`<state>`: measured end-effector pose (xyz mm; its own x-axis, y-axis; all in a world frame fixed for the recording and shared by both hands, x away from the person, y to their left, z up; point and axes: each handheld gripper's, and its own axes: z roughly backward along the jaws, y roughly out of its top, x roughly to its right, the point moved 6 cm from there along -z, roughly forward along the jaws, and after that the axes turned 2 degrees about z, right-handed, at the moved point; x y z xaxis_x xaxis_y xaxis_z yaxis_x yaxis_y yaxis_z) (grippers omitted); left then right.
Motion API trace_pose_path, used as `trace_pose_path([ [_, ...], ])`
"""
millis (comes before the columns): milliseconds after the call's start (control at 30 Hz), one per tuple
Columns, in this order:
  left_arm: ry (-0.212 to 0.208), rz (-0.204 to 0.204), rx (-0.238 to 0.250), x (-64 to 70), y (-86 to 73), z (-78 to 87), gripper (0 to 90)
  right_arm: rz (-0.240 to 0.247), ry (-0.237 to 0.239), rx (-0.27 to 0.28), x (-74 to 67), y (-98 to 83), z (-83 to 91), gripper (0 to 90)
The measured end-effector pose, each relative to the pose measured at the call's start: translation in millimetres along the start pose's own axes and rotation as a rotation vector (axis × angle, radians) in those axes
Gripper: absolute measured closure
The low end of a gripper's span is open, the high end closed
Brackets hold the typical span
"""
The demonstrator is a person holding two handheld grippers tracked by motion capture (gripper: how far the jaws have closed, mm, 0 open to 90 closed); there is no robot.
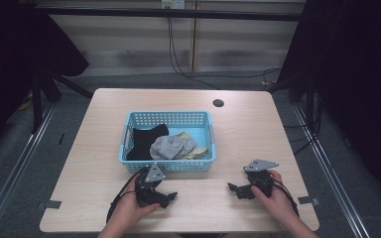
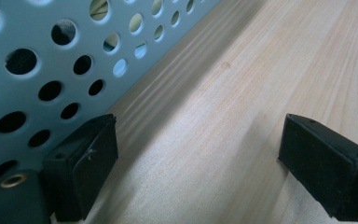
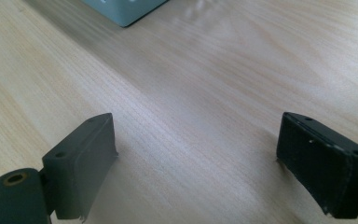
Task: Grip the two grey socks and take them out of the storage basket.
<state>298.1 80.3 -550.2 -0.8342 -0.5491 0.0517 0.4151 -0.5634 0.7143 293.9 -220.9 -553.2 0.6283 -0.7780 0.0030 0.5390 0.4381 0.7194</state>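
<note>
A light blue perforated basket stands in the middle of the wooden table. Inside it lie a black garment, a grey sock and a yellowish cloth. My left gripper rests on the table just in front of the basket's near wall, held in a hand, jaws open and empty. My right gripper rests to the right of it near the front edge, also open with nothing between its jaws. A corner of the basket sits at the top of the right gripper view.
A round dark hole marks the table's far side. Cables run over the floor behind the table. Metal frame legs stand at both sides. Bare wood lies between the two grippers.
</note>
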Motion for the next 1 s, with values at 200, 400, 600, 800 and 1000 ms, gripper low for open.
trace_pose_path([
  [200,0.008,0.008,0.001,0.5,0.3,-0.2,10.9,-0.002,0.0,0.0,-0.1,0.1,0.0,11.1],
  [400,0.006,0.014,-0.07,1.4,2.2,4.7,14.8,-0.004,-0.001,-0.002,-0.1,0.0,0.1,11.1],
  [600,-0.009,0.027,-0.146,2.8,3.3,9.6,16.9,-0.005,-0.002,-0.004,-0.2,-0.1,0.3,11.1],
  [800,-0.026,0.046,-0.222,2.6,4.1,17.3,20.3,-0.005,-0.001,-0.004,-0.2,-0.1,0.3,11.1],
  [1000,-0.057,0.079,-0.323,3.1,7.0,29.5,21.5,-0.005,-0.002,-0.004,-0.2,-0.1,0.3,11.1],
])
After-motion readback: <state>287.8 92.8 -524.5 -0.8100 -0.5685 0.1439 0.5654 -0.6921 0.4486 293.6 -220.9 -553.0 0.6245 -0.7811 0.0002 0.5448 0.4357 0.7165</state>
